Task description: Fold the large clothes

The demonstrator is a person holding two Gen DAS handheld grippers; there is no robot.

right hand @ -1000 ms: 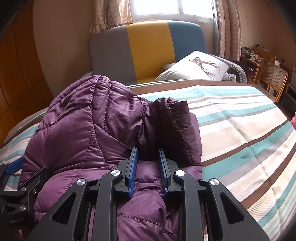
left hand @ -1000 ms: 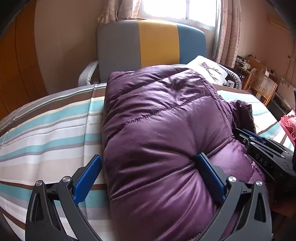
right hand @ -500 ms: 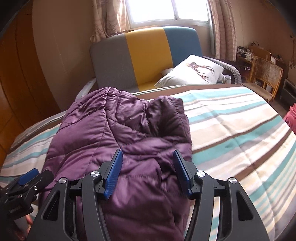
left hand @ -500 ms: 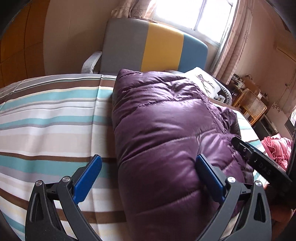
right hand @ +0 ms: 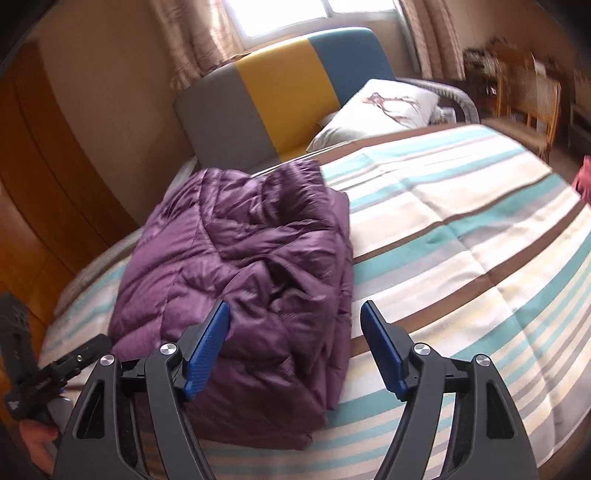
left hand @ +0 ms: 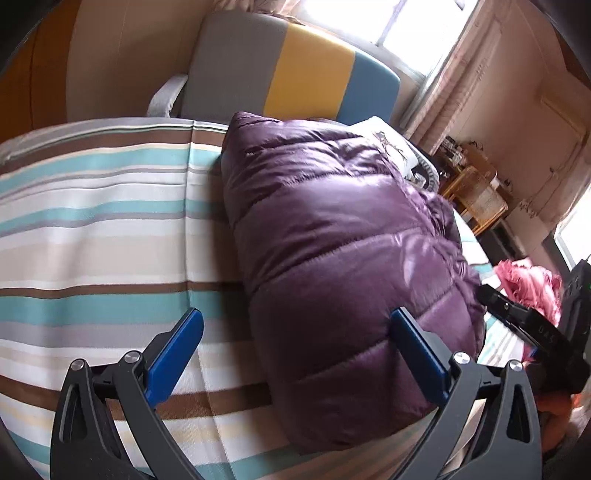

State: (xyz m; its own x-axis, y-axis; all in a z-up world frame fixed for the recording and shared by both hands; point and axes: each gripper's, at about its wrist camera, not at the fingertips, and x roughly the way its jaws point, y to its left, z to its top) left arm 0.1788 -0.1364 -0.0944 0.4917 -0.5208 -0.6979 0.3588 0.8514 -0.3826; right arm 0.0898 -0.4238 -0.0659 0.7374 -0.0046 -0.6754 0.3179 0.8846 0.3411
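While both my claws, left (left hand: 295, 343) and right (right hand: 295, 332), gape empty, the folded jacket (right hand: 236, 266) lies centre-frame on the bed (right hand: 461, 240): light, puffy, slick, likely best pinched at a seam.

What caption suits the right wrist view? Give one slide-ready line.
Open right gripper above a folded purple down jacket lying on a striped bedspread, pillow and tricolour headboard behind.

Light source: daylight from the window (left hand: 410, 27) behind the headboard, blown out to white.
Brightness: room moderately lit, warm.
Glare: soft sheen on the purple jacket (left hand: 369, 236).
Blur: right wrist view smeared at its right edge.
Distortion: fisheye bending, dark corner vignette in both views.
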